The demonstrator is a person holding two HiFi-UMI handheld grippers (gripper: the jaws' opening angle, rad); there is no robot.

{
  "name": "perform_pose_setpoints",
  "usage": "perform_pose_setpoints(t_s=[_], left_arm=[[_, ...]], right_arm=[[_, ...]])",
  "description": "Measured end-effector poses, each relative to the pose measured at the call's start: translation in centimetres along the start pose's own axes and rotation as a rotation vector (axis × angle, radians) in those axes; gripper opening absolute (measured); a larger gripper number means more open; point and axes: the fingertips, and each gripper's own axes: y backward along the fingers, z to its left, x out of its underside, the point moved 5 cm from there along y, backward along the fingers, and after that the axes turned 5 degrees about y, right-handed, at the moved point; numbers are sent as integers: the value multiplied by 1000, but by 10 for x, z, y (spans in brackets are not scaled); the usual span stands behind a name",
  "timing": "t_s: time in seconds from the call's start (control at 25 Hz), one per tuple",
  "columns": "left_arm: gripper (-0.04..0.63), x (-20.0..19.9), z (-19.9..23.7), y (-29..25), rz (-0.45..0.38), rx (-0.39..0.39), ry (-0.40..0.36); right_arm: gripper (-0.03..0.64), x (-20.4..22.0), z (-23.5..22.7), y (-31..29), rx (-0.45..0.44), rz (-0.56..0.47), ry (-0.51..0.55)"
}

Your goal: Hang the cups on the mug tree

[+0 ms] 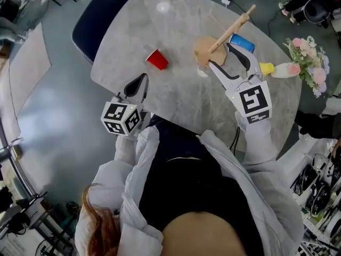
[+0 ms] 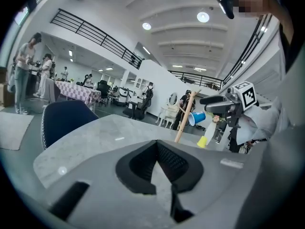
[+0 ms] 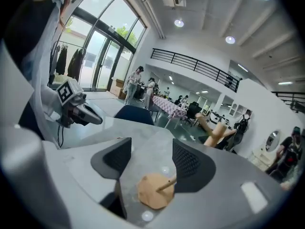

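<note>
The blue cup (image 1: 242, 41) looks already hung on the mug tree (image 1: 232, 31). The right tool (image 1: 219, 54) hovers over the tree's base, jaws apart and empty. The likely next move is fetching the red cup (image 1: 157, 59), which sits on the desk (image 1: 176, 15) just ahead of the left tool (image 1: 139, 81) (clenched on nothing).

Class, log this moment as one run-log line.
left claw shut, empty | right claw open, empty, at mug tree | blue cup hung | red cup on table
</note>
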Motion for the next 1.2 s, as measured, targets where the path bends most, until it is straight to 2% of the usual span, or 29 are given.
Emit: perform_pose_setpoints(t_s=[0.16,0.36,0.44,0.6,0.92,1.04,1.2], left_arm=[[-2,3,28,22,-2,-55,27],[-2,19,63,53,31,-125,74],[-2,28,77,65,56,-151,95],[-2,43,101,78,90,-182,135],[-2,56,125,77,113,-177,183],[-2,56,133,74,119,-168,189],[-2,54,136,69,128,-147,185]], right_arm=[[284,2,39,-42,-79,25,-70],[290,27,82,-106,-155,79,-327],[291,39,104,-132,-206,127,-388],[296,56,137,-176,-271,225,-420],[302,85,153,-226,-271,364,-477],[249,89,158,-232,-258,382,-483],[242,87,159,-233,-236,374,-521]])
